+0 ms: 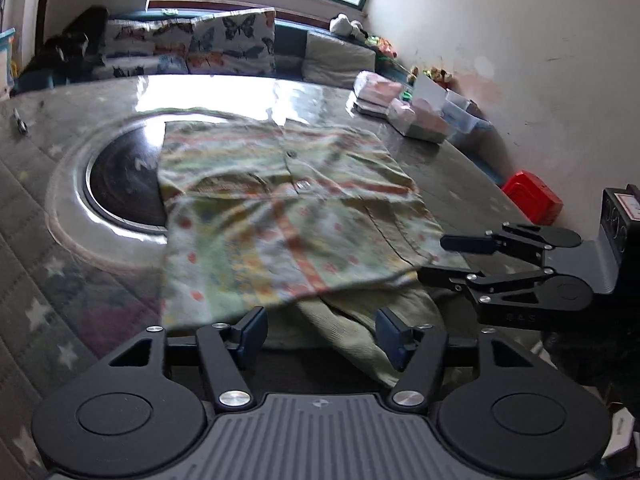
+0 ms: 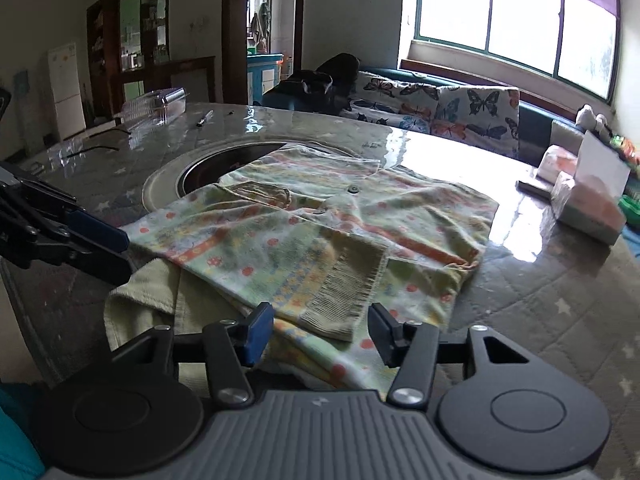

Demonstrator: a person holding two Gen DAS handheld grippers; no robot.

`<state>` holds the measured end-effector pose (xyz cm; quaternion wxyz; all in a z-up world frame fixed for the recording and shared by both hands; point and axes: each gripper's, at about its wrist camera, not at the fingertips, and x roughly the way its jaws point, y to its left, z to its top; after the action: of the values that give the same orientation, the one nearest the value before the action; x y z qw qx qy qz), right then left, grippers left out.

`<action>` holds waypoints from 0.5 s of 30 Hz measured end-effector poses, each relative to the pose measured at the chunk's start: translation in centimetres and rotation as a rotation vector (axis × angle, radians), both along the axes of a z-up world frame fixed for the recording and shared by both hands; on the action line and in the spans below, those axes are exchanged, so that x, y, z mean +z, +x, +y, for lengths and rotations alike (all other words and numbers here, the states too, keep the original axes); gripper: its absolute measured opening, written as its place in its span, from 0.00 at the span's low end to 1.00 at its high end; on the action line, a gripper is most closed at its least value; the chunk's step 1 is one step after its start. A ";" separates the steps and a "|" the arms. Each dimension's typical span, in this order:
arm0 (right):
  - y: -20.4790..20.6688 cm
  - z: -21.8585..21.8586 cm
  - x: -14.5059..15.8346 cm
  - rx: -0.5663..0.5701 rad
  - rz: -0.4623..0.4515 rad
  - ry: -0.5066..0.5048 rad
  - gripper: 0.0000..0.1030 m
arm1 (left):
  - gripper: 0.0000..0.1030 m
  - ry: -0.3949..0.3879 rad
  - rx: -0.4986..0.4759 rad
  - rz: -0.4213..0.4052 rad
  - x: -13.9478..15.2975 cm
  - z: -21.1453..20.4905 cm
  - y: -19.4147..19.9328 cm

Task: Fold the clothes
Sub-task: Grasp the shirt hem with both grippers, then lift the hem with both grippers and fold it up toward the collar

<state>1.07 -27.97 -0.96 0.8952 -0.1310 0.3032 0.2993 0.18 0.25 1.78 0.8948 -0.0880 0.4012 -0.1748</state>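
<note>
The patterned shirt [image 2: 320, 216] lies partly folded on the counter [image 2: 540, 304], over the round inset. Both claws sit at its near edge with jaws apart, holding nothing: left claw [image 1: 320, 332] over the plain green hem, right claw [image 2: 320, 330] over the ribbed cuff. For the next fold I'd pinch both near corners evenly, lift together, and keep the edge straight.

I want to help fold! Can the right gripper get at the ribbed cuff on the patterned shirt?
Probably yes. The right gripper is open, and the ribbed cuff lies on top of the patterned shirt just ahead of its fingers, nothing covering it.
</note>
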 end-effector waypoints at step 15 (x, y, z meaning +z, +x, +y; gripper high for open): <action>-2.5 -1.4 -0.2 0.067 -0.065 -0.116 0.76 | 0.14 -0.086 -0.051 0.049 0.7 -1.0 0.9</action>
<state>-1.47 -29.39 -1.16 0.8849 -0.2023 0.2864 0.3065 1.06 -0.70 2.43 0.8754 -0.1203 0.4173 -0.2121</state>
